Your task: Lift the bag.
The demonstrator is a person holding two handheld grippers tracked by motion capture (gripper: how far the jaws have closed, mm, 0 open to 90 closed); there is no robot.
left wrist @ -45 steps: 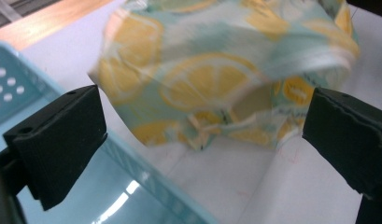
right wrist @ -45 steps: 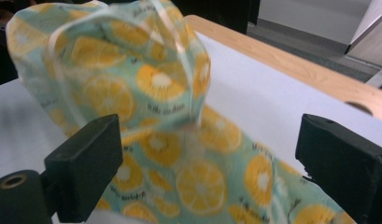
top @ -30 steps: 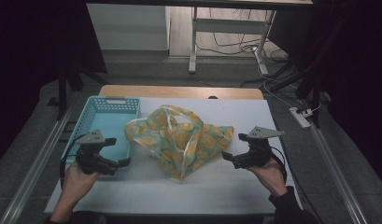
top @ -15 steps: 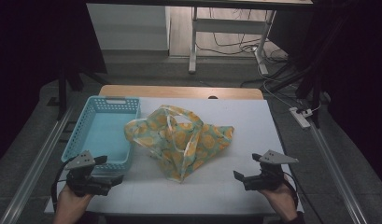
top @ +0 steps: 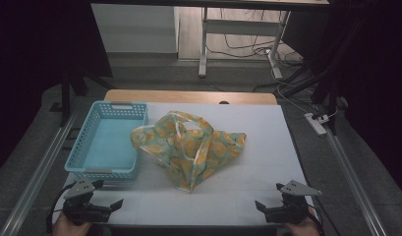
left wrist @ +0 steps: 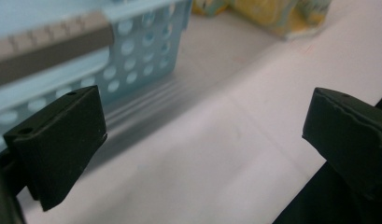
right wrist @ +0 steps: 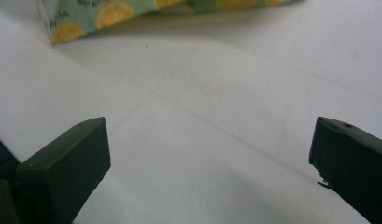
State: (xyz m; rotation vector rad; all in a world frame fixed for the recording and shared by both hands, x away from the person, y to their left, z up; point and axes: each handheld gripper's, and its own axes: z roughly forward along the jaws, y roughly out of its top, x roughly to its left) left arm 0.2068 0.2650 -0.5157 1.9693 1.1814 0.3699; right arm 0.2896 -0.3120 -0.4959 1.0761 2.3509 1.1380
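I hold both tools at the near edge of the white surface, left tool and right tool spread wide, gripping nothing. The lemon-print bag lies mid-surface, touching the blue basket, whose inside looks bare

A white counter with a strip of bare wood along its far edge stands on a grey floor. Metal rails run along both sides of it. Beyond it rises a pale metal frame over a wooden floor strewn with black cables. A white power strip lies at the right. The room's edges are dark.
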